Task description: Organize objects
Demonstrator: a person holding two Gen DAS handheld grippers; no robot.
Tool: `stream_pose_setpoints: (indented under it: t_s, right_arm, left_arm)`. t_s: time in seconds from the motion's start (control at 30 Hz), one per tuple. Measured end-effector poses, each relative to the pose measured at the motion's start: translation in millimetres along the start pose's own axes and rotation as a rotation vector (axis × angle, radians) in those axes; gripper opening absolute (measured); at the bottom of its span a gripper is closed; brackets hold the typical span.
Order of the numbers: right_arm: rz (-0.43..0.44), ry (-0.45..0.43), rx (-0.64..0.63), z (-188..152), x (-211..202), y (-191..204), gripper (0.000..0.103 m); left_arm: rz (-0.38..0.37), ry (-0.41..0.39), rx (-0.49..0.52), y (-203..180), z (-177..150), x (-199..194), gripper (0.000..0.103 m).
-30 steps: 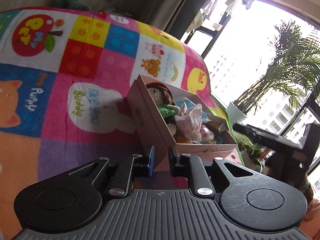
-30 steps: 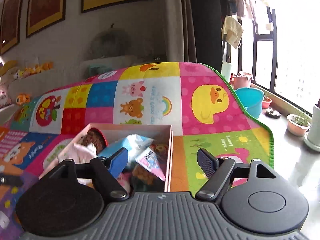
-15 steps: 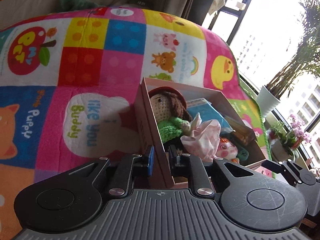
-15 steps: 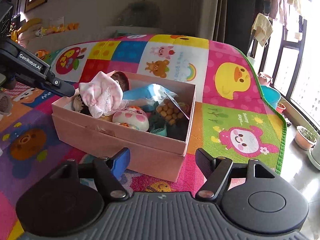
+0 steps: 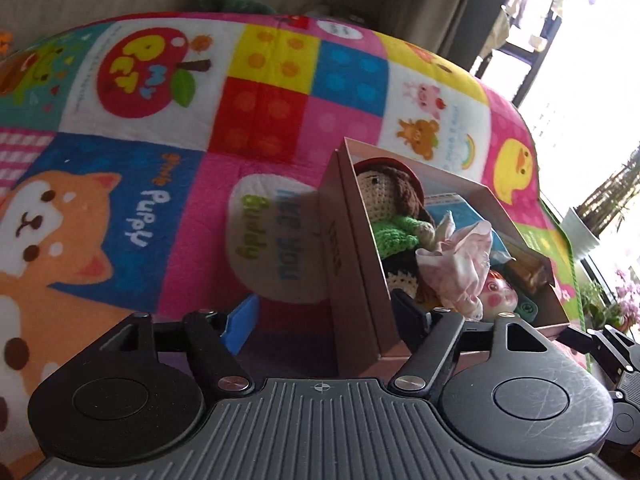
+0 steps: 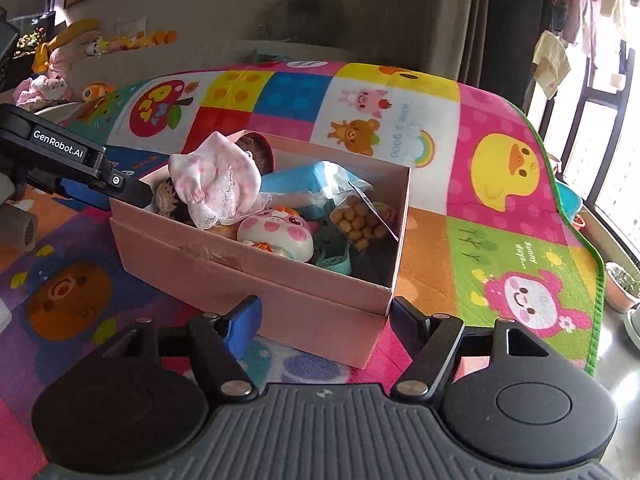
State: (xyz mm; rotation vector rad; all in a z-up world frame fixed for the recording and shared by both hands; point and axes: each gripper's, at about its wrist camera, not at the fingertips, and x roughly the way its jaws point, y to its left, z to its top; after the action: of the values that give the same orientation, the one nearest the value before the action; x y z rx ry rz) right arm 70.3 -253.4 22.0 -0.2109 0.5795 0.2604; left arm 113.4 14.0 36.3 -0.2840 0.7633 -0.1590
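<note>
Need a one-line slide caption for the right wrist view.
Open right hand-held gripper faces a pink box packed with toys on a colourful play mat.

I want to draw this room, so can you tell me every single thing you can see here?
Cardboard box: one, pink, open-topped, resting on the mat.
Crochet doll: one, brown hair, green top, at one end of the box.
Frilly cloth: one, pink and white, piled on the toys.
Round plush face toy: one, white with pink cheeks, in the box.
Clear bag of round snacks: one, yellow-brown, in the box.
Soft packet: one, light blue, at the back of the box.
Patchwork play mat: one, many colours with cartoon animals, under the box.
Plant pots: a few, by the window.
Left gripper: open, astride the box's wall.
Right gripper: open, near the box's corner.
</note>
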Motion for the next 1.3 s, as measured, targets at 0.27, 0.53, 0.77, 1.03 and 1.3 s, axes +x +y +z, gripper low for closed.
stream_pose_setpoints:
  t_s: [0.27, 0.53, 0.77, 1.03, 1.3]
  right_arm:
    - [0.009, 0.025, -0.062, 32.9, 35.9, 56.4, 0.073]
    - [-0.051, 0.077, -0.079, 42.3, 47.1, 83.2, 0.074]
    - [-0.06, 0.113, 0.082, 12.4, 1.1, 80.8, 0.103]
    - [-0.05, 0.171, 0.24, -42.6, -38.2, 82.8, 0.103]
    - [-0.095, 0.179, 0.243, -39.4, -32.4, 80.1, 0.103]
  left_arm:
    - [0.048, -0.074, -0.101, 64.0, 14.5, 2.0, 0.1]
    - [0.067, -0.142, -0.054, 70.4, 14.4, -3.3, 0.101]
    - [0.004, -0.257, 0.073, 42.7, -25.4, -78.4, 0.101]
    - [0.056, -0.136, 0.185, 3.3, -107.6, -86.4, 0.101]
    - [0.2, -0.07, 0.226, -0.1, -107.0, -61.2, 0.101]
